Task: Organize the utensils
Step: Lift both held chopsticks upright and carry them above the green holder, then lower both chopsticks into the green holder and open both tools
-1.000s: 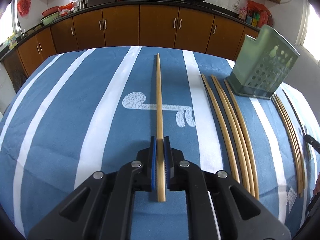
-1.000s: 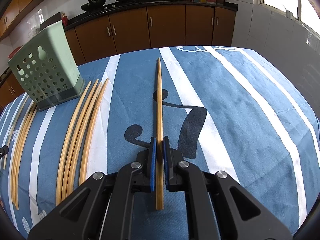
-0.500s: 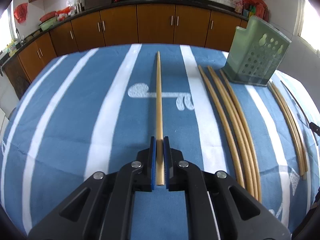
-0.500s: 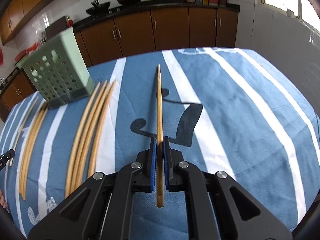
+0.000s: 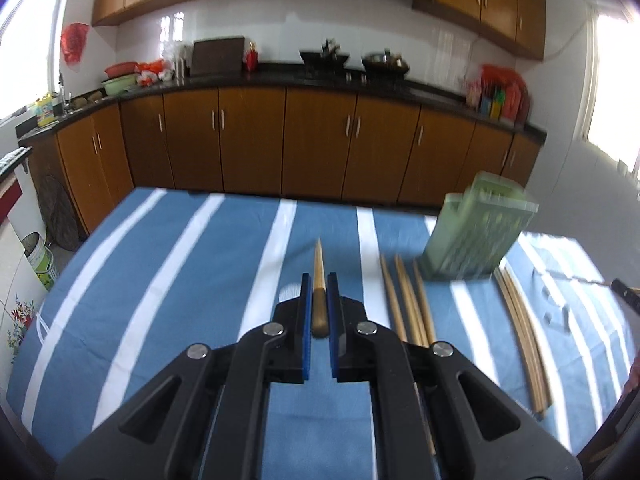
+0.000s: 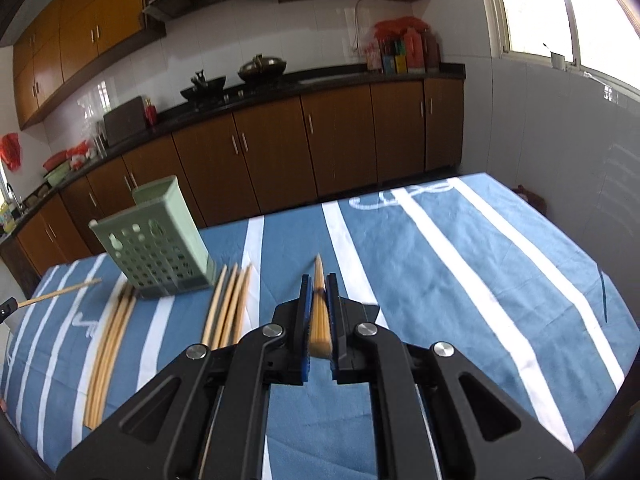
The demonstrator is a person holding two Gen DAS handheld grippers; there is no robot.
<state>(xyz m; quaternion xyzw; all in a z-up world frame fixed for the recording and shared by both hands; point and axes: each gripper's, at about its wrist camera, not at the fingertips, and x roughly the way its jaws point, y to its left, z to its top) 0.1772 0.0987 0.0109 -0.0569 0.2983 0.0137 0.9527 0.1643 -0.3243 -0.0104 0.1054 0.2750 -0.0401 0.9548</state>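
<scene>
A kitchen's long run of brown wooden base cabinets [image 5: 320, 144] under a black countertop [image 6: 304, 80] fills the background in both wrist views, with two dark woks [image 6: 262, 67] on the hob. In front of it stands a table draped in a blue cloth with white stripes [image 5: 192, 280].

On the cloth, a pale green perforated plastic utensil holder [image 6: 156, 246] stands upright; in the left wrist view the same holder [image 5: 476, 232] appears blurred at the right. Loose bamboo chopsticks lie flat on the cloth in two groups: one bundle [image 6: 230, 300] just beside the holder on the side nearer the right gripper, another [image 6: 112, 332] beyond the holder near the table's left edge in that view. From the left wrist camera the nearer group [image 5: 408, 304] lies between the gripper and the holder, the other [image 5: 520, 328] past it.

The black left gripper [image 5: 319, 296], its blue-padded fingers [image 5: 306, 320] drawn close, pinches a single tan bamboo chopstick [image 5: 319, 276] that points forward, its tip raised above the cloth. The black right gripper [image 6: 319, 298] likewise has its blue pads [image 6: 305, 320] pressed onto a second bamboo chopstick [image 6: 319, 312], held off the table and pointing ahead. At the left edge of the right wrist view, the first chopstick [image 6: 60, 292] juts in, held clear of the cloth.
</scene>
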